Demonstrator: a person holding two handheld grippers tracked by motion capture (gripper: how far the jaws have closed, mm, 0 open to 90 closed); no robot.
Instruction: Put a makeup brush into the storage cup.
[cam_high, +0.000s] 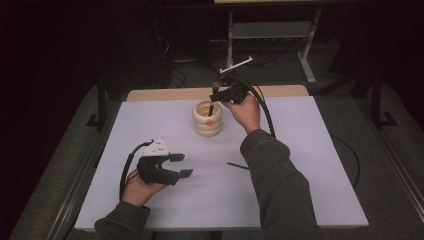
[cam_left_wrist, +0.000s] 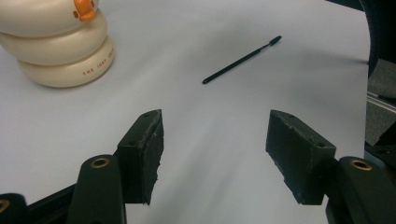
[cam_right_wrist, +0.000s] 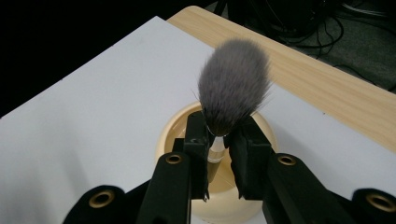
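High view, and the right gripper (cam_high: 218, 96) hangs over the cream ribbed holder (cam_high: 208, 119) at the far middle of the white table (cam_high: 300, 150), jaws clamped on a fluffy grey makeup brush (cam_high: 215, 90), bristles up, handle running down into the holder's mouth. In the right gripper view the pads squeeze the brush (cam_right_wrist: 233, 88) just under its bristle head, right above the holder (cam_right_wrist: 170, 135). The left gripper (cam_high: 182, 165) sits low near the table's front left, jaws wide apart with nothing between them. A thin black brush (cam_high: 237, 165) lies flat on the table, well apart from the holder, beside the right sleeve (cam_high: 275, 175)
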